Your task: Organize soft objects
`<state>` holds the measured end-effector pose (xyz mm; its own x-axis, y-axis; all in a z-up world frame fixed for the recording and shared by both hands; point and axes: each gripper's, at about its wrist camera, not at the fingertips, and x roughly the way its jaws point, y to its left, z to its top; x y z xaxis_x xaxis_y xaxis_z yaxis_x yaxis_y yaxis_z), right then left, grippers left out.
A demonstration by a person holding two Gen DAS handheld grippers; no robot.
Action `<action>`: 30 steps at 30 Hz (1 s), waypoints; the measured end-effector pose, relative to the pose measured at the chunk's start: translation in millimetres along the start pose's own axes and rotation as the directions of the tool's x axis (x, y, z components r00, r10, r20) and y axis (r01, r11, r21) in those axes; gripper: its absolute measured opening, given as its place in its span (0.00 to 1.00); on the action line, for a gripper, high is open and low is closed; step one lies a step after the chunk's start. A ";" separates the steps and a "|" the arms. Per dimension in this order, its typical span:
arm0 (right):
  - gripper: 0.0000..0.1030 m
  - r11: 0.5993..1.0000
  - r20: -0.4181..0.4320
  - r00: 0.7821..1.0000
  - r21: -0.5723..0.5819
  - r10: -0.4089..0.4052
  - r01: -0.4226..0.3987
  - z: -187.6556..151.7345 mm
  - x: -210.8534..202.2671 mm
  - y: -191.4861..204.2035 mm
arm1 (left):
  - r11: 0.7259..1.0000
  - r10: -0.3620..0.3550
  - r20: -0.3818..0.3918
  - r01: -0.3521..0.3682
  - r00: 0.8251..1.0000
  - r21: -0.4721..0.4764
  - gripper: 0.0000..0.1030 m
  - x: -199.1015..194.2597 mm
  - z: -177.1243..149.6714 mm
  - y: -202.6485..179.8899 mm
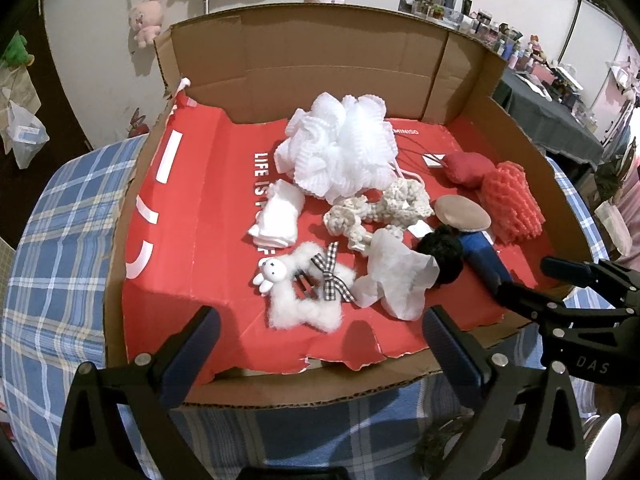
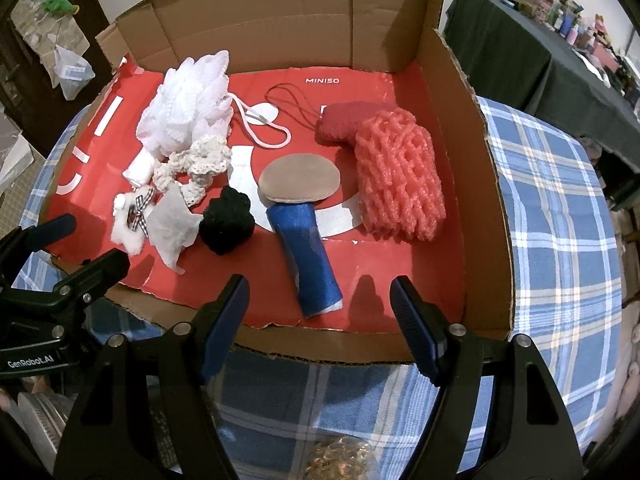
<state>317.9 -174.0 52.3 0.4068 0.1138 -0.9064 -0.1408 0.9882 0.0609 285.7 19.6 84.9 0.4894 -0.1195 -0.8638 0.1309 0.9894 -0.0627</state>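
Observation:
A shallow cardboard box (image 1: 320, 60) (image 2: 480, 184) lined with red paper holds several soft things. White ones sit left: a mesh bath pouf (image 1: 340, 148) (image 2: 186, 104), a folded cloth (image 1: 278, 220), a cream crochet scrunchie (image 1: 380, 212) (image 2: 200, 164), a fluffy bunny clip (image 1: 300, 292) (image 2: 128, 216) and a thin white cloth (image 1: 394, 276) (image 2: 172, 228). A black pompom (image 1: 442, 252) (image 2: 228, 220), blue roll (image 2: 306, 256), tan pad (image 2: 300, 178), coral foam net (image 1: 510, 208) (image 2: 400, 180) and red pouch (image 1: 468, 168) (image 2: 344, 120) sit right. My left gripper (image 1: 320, 344) and right gripper (image 2: 320, 320) hover open and empty at the box's near edge.
The box rests on a blue plaid tablecloth (image 1: 52, 280) (image 2: 560, 240). Something brownish (image 2: 340, 460) lies on the cloth below my right gripper. A dark-covered table with small items (image 2: 520, 40) stands at the back right. Plush toys (image 1: 146, 20) hang on the wall.

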 end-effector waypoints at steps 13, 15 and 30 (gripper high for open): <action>0.70 1.000 -0.006 1.000 0.000 0.004 -0.004 0.3 0.7 0.1 | 1.000 -0.004 -0.005 0.004 1.000 -0.014 1.00 0.1 -0.4 2.0; 0.70 1.000 -0.006 1.000 -0.001 0.004 -0.004 0.6 0.7 0.0 | 1.000 -0.004 -0.006 0.004 1.000 -0.012 1.00 0.1 -0.5 1.7; 0.70 1.000 -0.008 1.000 0.001 0.004 -0.004 1.0 0.7 -0.5 | 1.000 0.000 -0.011 0.000 1.000 -0.009 1.00 0.7 -1.0 1.1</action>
<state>319.2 -174.3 52.0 0.3993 0.1173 -0.9093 -0.1421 0.9877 0.0650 285.3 20.7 83.8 0.4802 -0.1191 -0.8691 0.1232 0.9901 -0.0676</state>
